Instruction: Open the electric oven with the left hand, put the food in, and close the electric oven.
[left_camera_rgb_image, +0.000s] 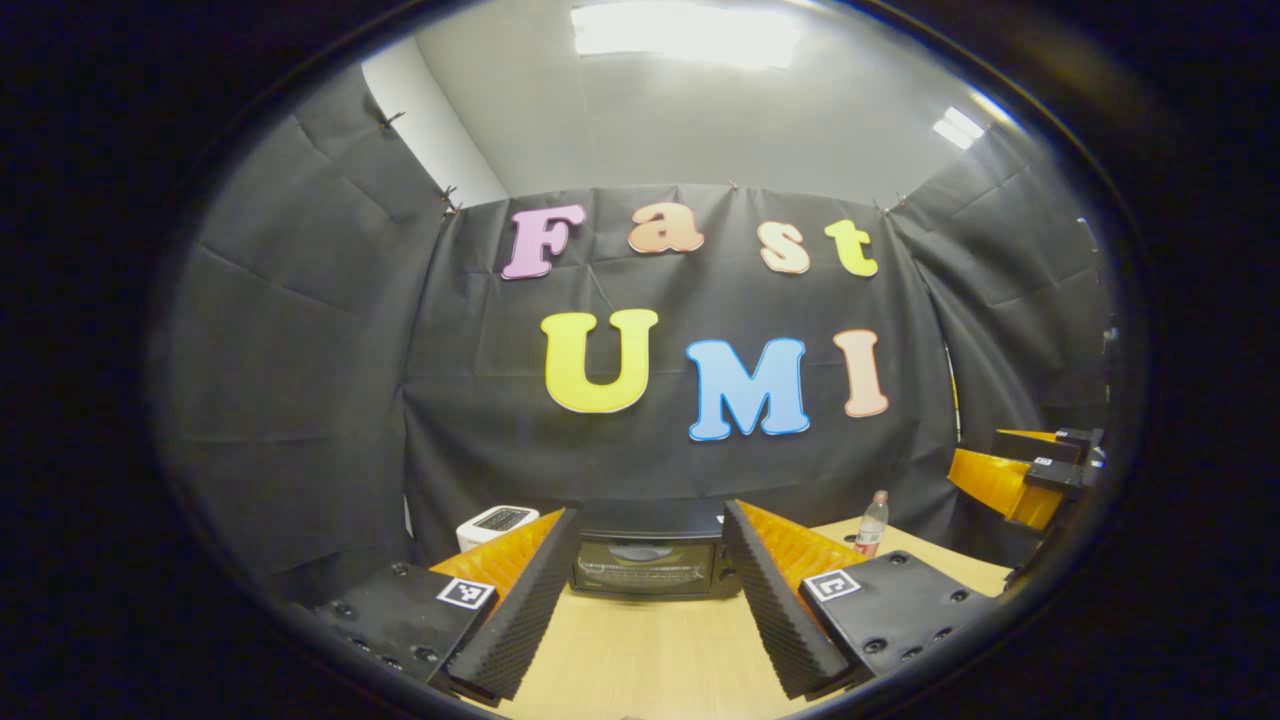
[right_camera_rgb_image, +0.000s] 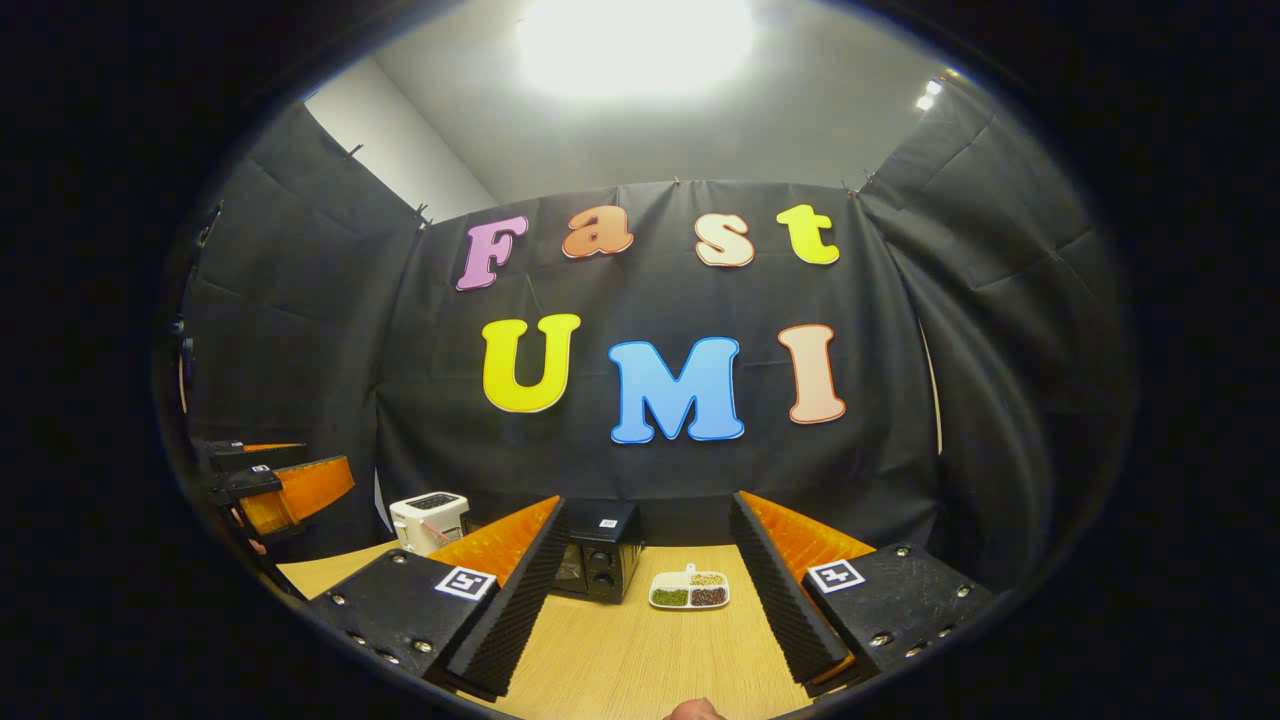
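Note:
A small black electric oven (left_camera_rgb_image: 648, 562) stands at the far side of the wooden table, its glass door shut; in the right gripper view the oven (right_camera_rgb_image: 598, 562) sits left of centre. My left gripper (left_camera_rgb_image: 650, 535) is open, well short of the oven, which shows between its fingers. A white divided dish of food (right_camera_rgb_image: 689, 590) lies on the table right of the oven. My right gripper (right_camera_rgb_image: 648, 530) is open and empty, held back from the dish. The right gripper (left_camera_rgb_image: 1030, 470) also hangs at the right edge of the left gripper view, and the left gripper (right_camera_rgb_image: 270, 485) at the other view's left edge.
A white toaster (right_camera_rgb_image: 430, 520) stands left of the oven, and the toaster (left_camera_rgb_image: 497, 522) shows behind my left finger. A clear bottle with a red cap (left_camera_rgb_image: 872, 524) stands right of the oven. Bare wooden table (right_camera_rgb_image: 640, 650) stretches in front of both grippers.

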